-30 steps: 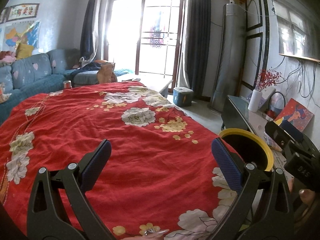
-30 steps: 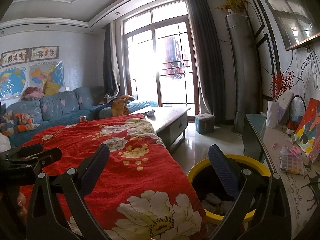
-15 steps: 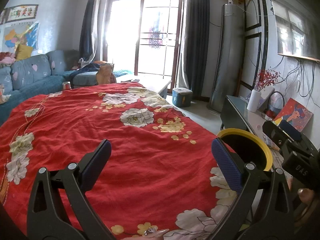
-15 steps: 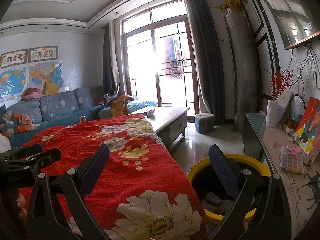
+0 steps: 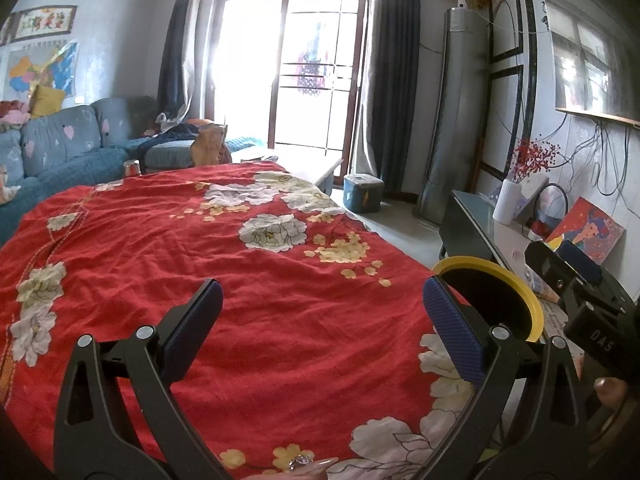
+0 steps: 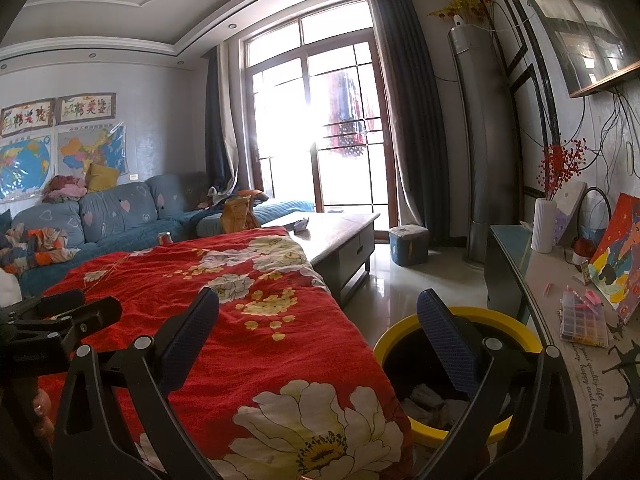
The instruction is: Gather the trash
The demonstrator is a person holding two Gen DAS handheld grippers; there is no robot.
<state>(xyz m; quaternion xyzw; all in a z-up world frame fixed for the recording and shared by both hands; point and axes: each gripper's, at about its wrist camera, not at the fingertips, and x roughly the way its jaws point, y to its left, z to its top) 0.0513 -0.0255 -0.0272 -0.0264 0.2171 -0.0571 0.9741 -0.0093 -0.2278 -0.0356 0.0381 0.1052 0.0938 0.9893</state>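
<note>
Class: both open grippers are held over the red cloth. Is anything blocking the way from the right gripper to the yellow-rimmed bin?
Nothing visible does. The right gripper hangs open just above the yellow-rimmed black bin, whose open mouth shows crumpled paper inside.

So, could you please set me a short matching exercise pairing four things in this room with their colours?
Things:
1. bin rim
2. cloth on the table
3. sofa
4. vase

Colours:
a. white
b. red with flowers
c. yellow
d. blue with hearts

Pairs: 1-c, 2-b, 3-d, 4-a
</note>
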